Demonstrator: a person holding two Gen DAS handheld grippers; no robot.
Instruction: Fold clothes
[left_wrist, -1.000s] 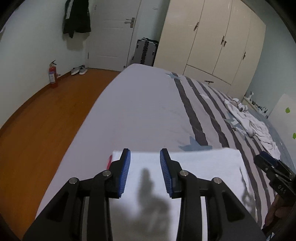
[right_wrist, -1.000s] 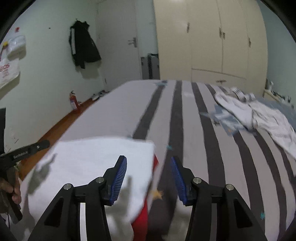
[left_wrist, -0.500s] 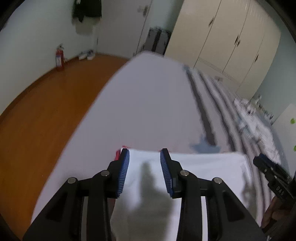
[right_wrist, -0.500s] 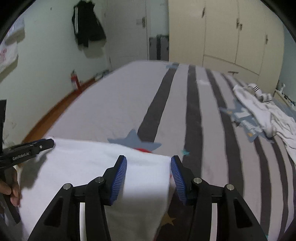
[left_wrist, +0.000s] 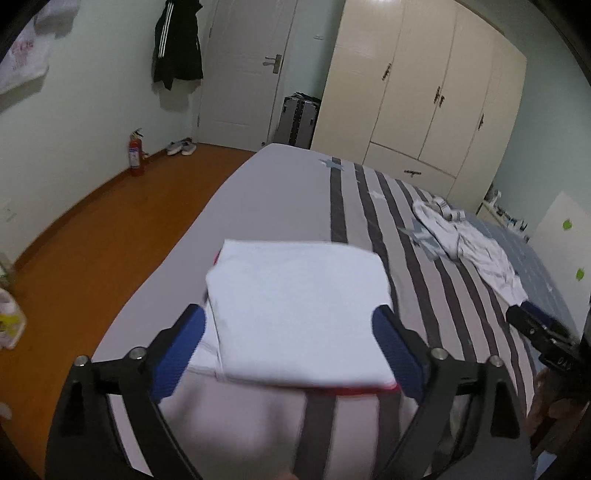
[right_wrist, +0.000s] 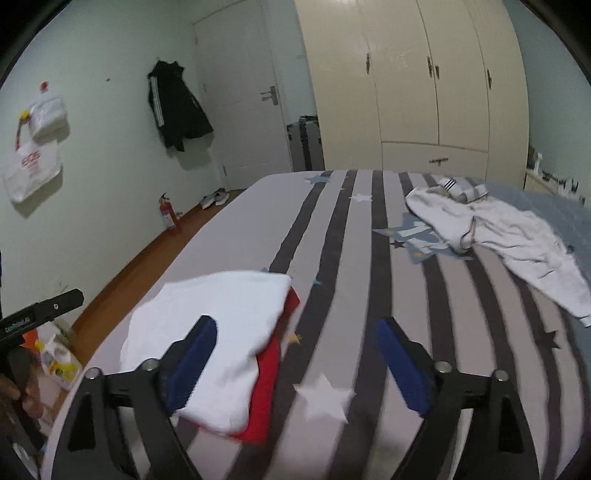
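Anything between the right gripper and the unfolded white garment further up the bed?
Nothing visible. Bare striped bedsheet lies between the right gripper, jaws opening and empty, and the crumpled white garment. The folded white garment sits to its left.

White lettering on the black arm of the left tongs (right_wrist: 40, 312), seen at the left edge of the right wrist view, starts with "Gen"; the rest is too blurred to read. The white tote bag (right_wrist: 31, 170) hanging on the wall carries red print that resembles "eos", with smaller red lines beneath it that are illegible. In the left wrist view, the black body of the right tongs (left_wrist: 543, 341) bears pale characters, seen inverted and too blurred to read.
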